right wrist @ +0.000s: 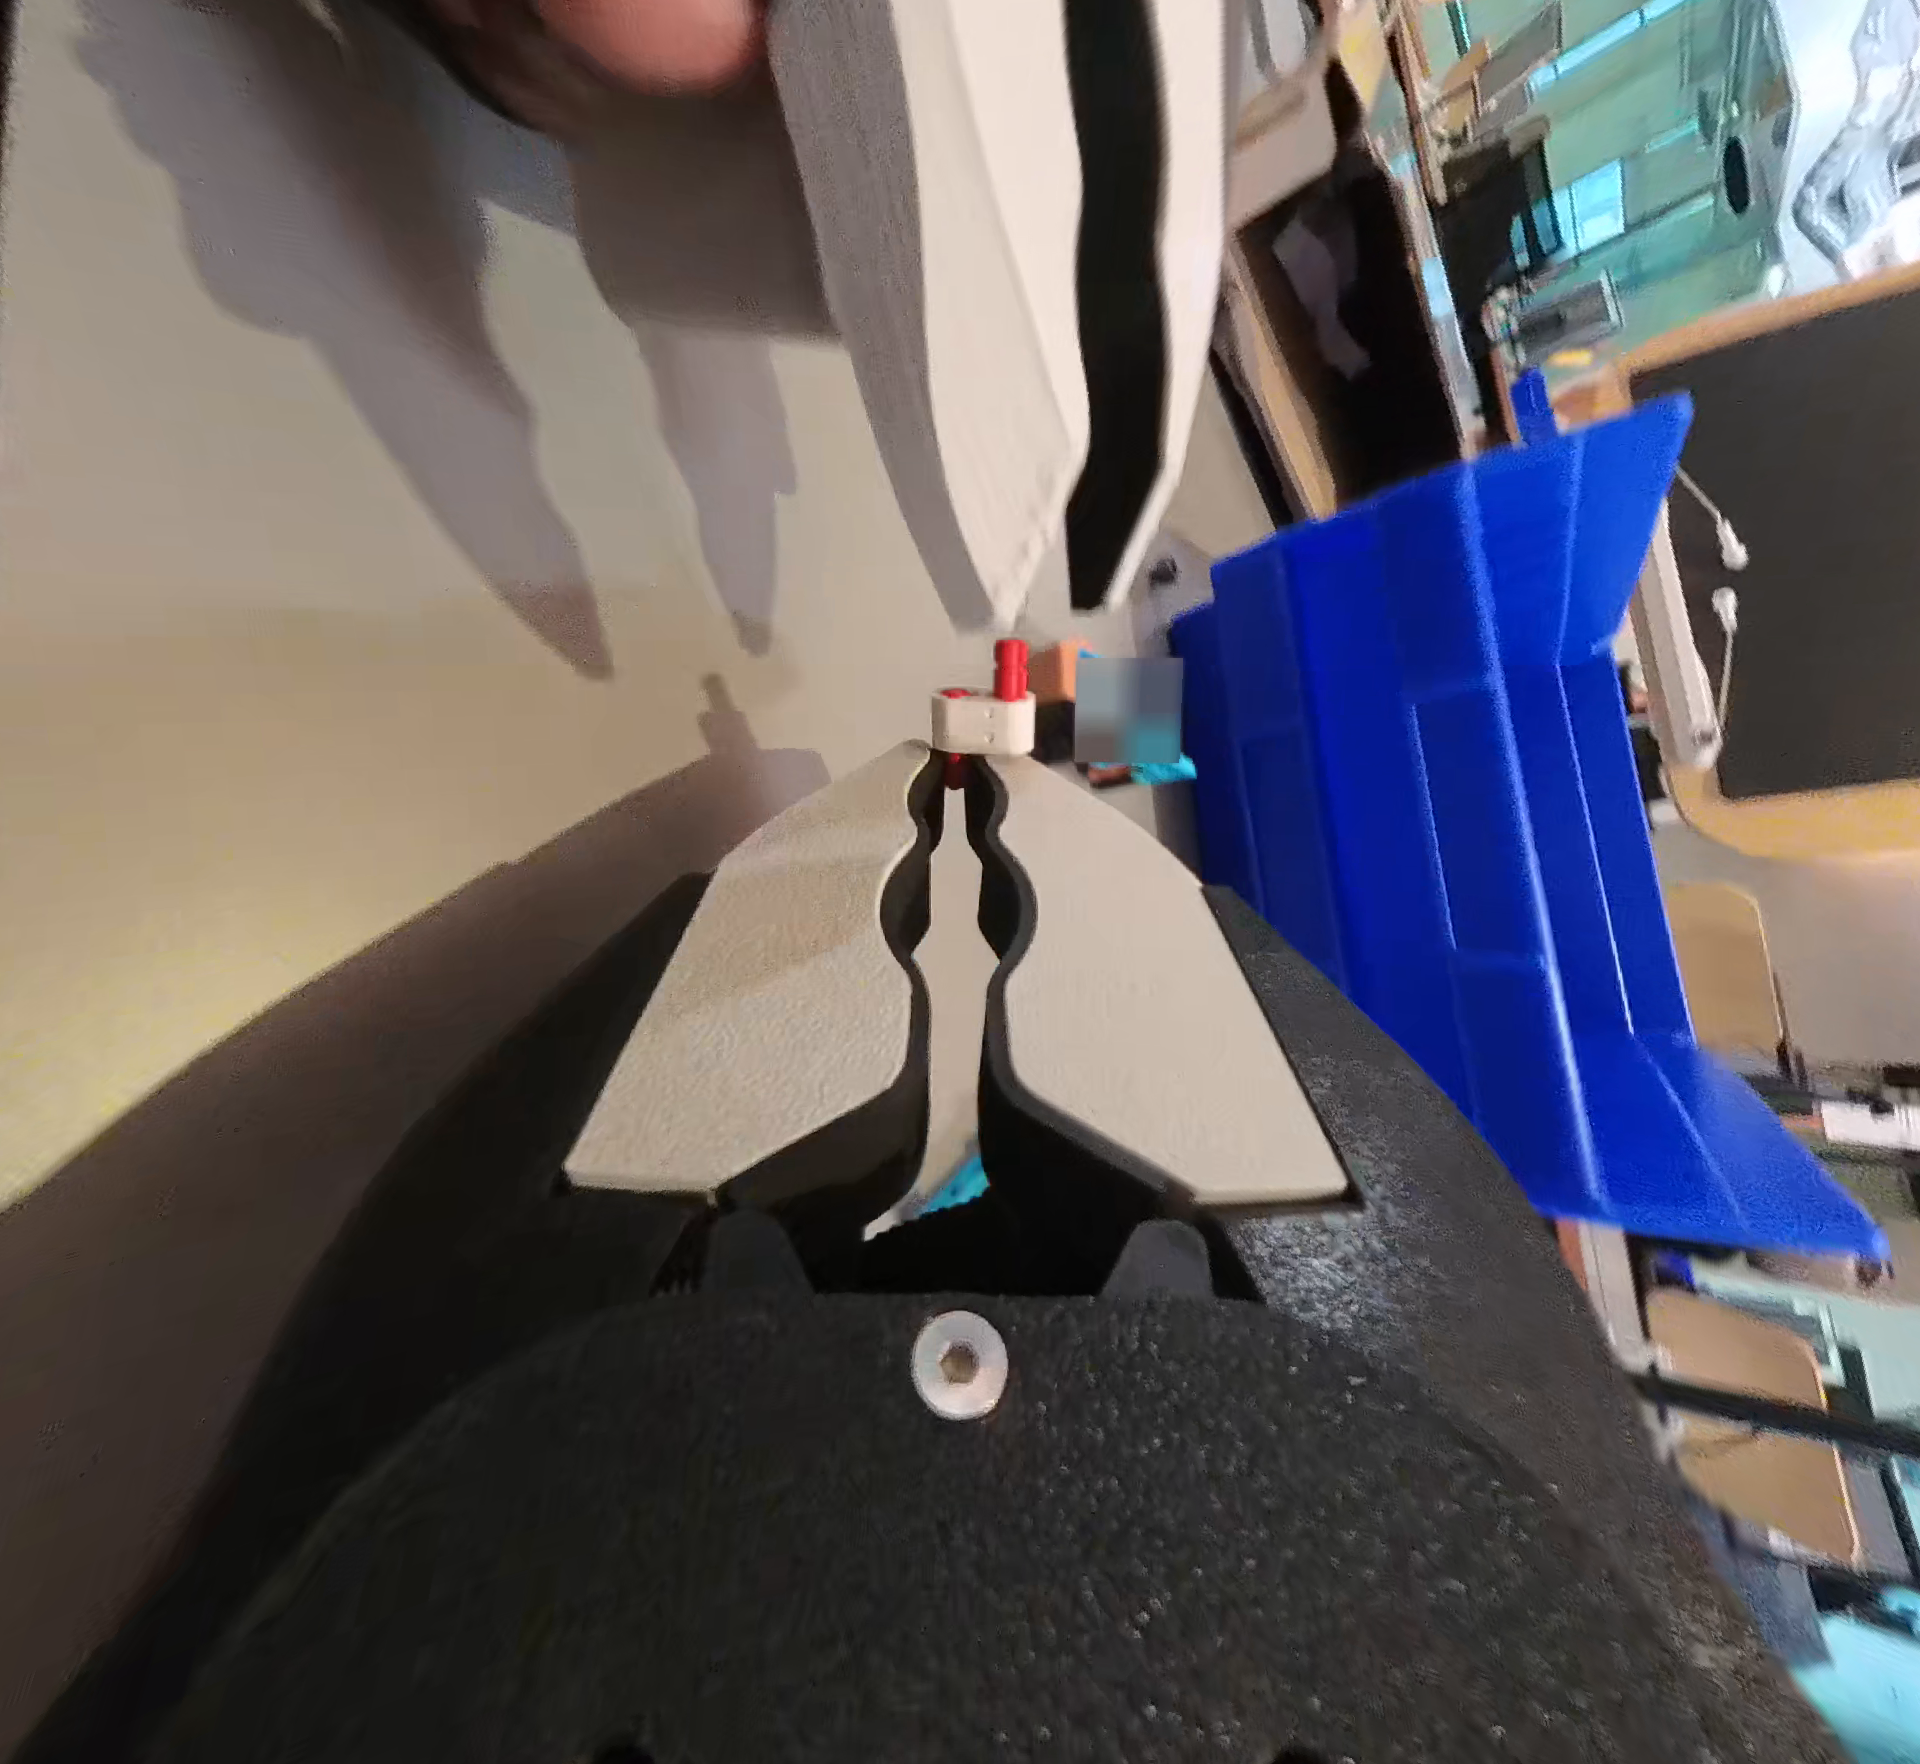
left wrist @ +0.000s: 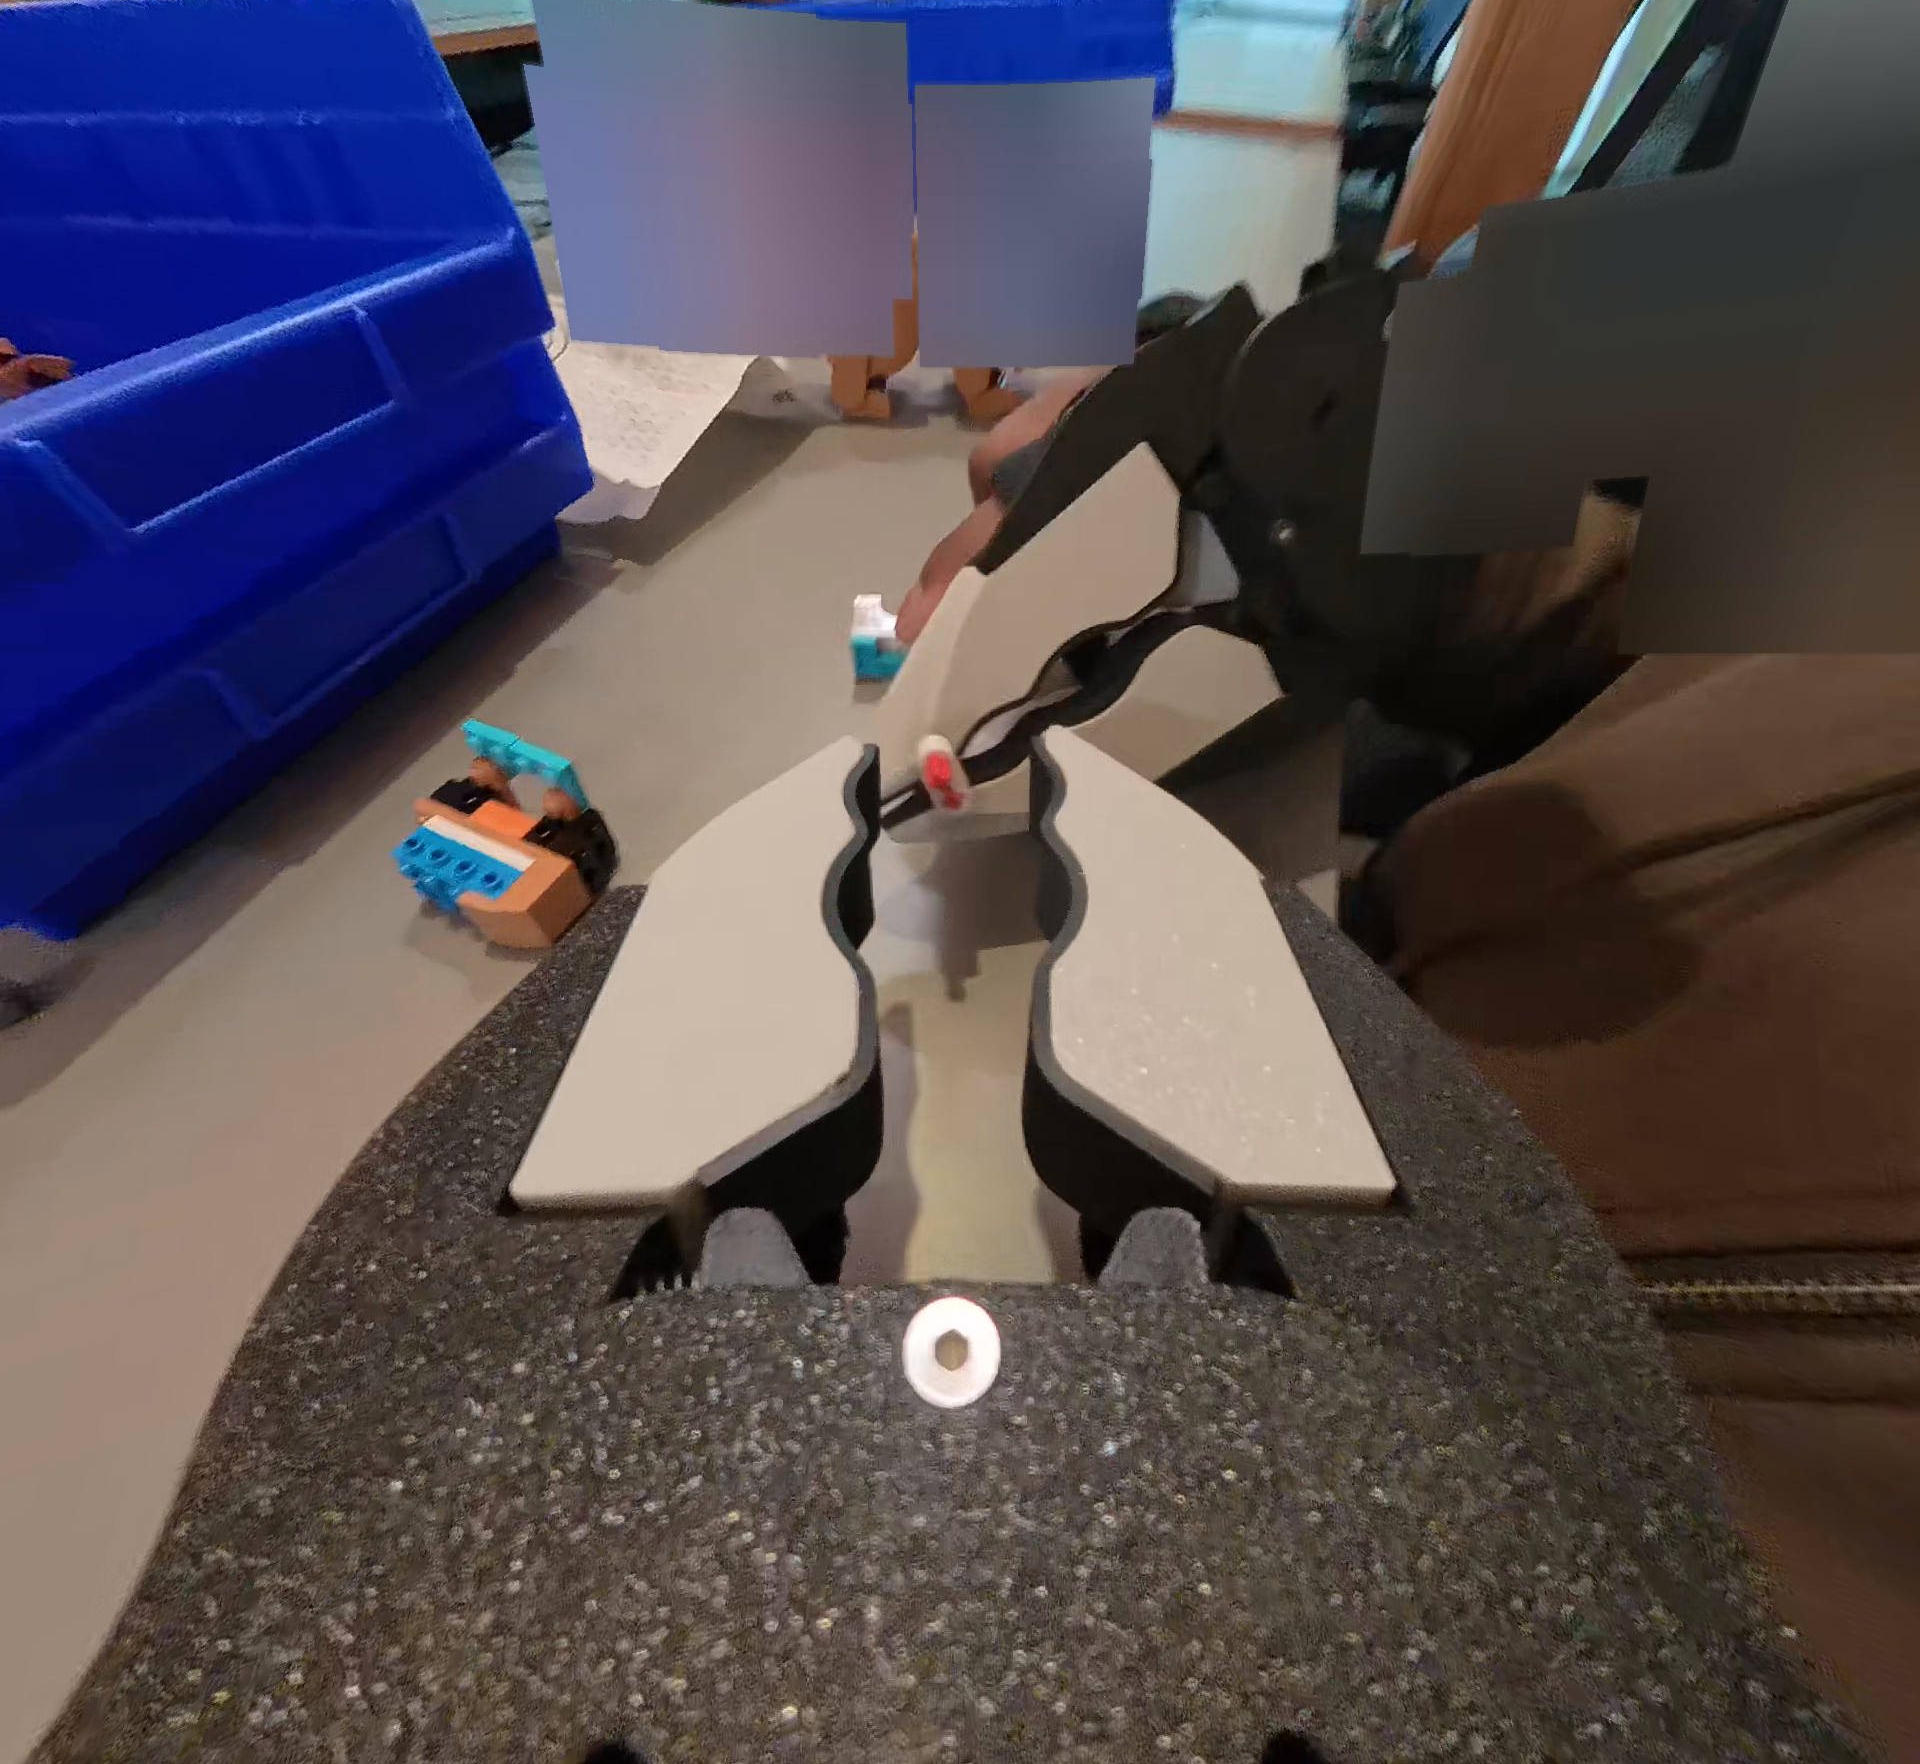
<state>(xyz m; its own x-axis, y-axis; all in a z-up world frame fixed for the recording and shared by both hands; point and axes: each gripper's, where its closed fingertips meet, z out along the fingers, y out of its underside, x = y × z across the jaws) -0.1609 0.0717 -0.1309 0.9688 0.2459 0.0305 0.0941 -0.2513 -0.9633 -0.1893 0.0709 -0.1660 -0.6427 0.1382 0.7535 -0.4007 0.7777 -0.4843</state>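
A small white connector piece [right wrist: 983, 719] on a red pin [right wrist: 1007, 667] is pinched at the tips of the right tool [right wrist: 954, 776], the pin's lower end hidden between them; the left tool [left wrist: 954, 764] is parted, unladen, just before that piece; the blue bin [left wrist: 249, 426] to its left is cut off, contents largely unseen; a brick model [left wrist: 509, 841] lies on the table [left wrist: 727, 634].

Left hand-held gripper [left wrist: 954, 769] parted, right [right wrist: 954, 772] pinched.
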